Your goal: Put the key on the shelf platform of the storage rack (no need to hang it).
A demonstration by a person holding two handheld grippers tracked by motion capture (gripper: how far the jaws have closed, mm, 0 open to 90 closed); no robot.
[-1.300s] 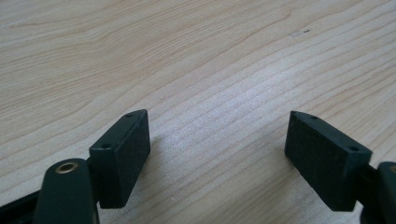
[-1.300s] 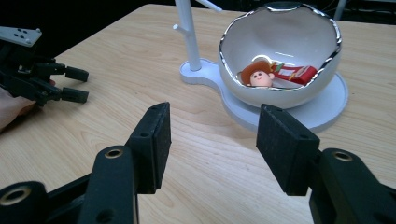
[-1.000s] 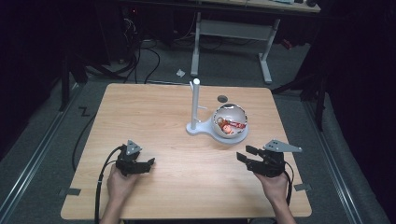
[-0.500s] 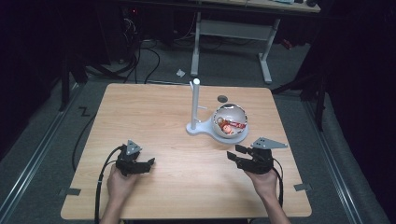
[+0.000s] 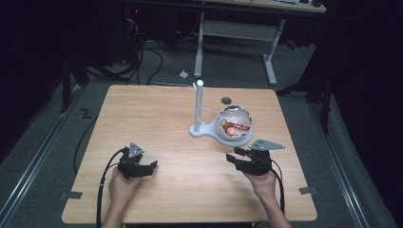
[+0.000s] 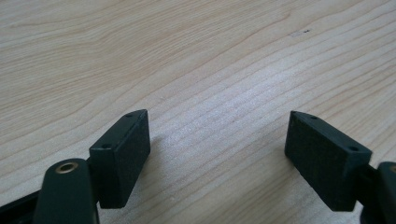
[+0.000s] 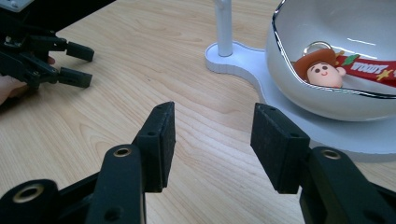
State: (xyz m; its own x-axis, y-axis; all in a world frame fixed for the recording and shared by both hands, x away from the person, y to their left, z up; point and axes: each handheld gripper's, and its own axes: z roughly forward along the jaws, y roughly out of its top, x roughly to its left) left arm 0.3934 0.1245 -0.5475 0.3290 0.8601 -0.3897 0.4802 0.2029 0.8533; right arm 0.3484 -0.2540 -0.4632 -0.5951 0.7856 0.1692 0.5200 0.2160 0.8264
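A white bowl (image 5: 234, 122) (image 7: 336, 60) sits on a white stand base (image 5: 204, 130) (image 7: 243, 63) with an upright post (image 5: 198, 107) (image 7: 223, 23). Inside the bowl lies a keychain figure with a brown cowboy hat (image 7: 322, 67) (image 5: 230, 128) and a red strap. My right gripper (image 5: 236, 159) (image 7: 212, 140) is open, low over the table just in front of the bowl, nothing between its jaws. My left gripper (image 5: 151, 167) (image 6: 217, 154) is open near the table's front left, resting over bare wood; it also appears far off in the right gripper view (image 7: 74, 63).
The wooden table (image 5: 157, 118) has a small dark round hole (image 5: 226, 100) behind the bowl. Cables (image 5: 102, 185) trail from the grippers off the front edge. Beyond the table stand a desk frame (image 5: 237, 33) and floor cables in a dark room.
My right gripper has moved left and slightly forward, now nearer the bowl's front. The left gripper has stayed put.
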